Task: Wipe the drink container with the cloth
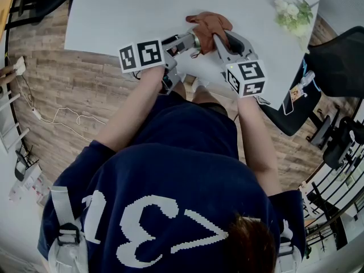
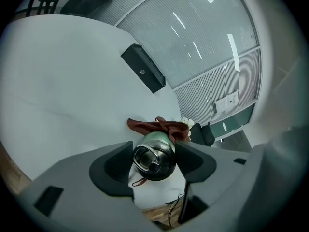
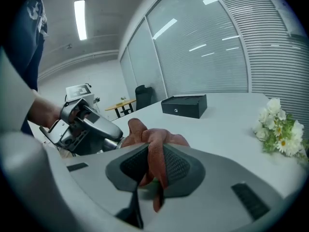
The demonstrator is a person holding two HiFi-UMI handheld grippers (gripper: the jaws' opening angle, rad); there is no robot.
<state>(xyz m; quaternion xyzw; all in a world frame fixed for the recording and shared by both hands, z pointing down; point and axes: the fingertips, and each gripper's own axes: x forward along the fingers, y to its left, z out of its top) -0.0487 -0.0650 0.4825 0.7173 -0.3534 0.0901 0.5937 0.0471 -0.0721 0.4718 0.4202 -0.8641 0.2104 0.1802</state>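
a: head view?
b: left gripper [image 1: 186, 43] and right gripper [image 1: 220, 40] meet at the near edge of the white table [image 1: 131, 10]. crumpled rust-brown cloth [image 1: 209, 23] sits at their tips.
a: left gripper view?
b: jaws clamped on either side of the green metal drink bottle [image 2: 155, 151], dark lid facing the camera. cloth touches its far end.
a: right gripper view?
b: jaws pinched tight on a fold of cloth, a bit of green under it. flat black box [image 3: 184, 105] and white flowers [image 3: 277, 127] further back on the table.

The white counter [image 1: 131, 10] carries a flat black box [image 3: 184, 105] towards its far side and a bunch of white flowers [image 1: 294, 13] near its right edge, well apart. The rust-brown cloth [image 1: 209, 24] is bunched near the front edge; whether it touches the surface cannot be told.
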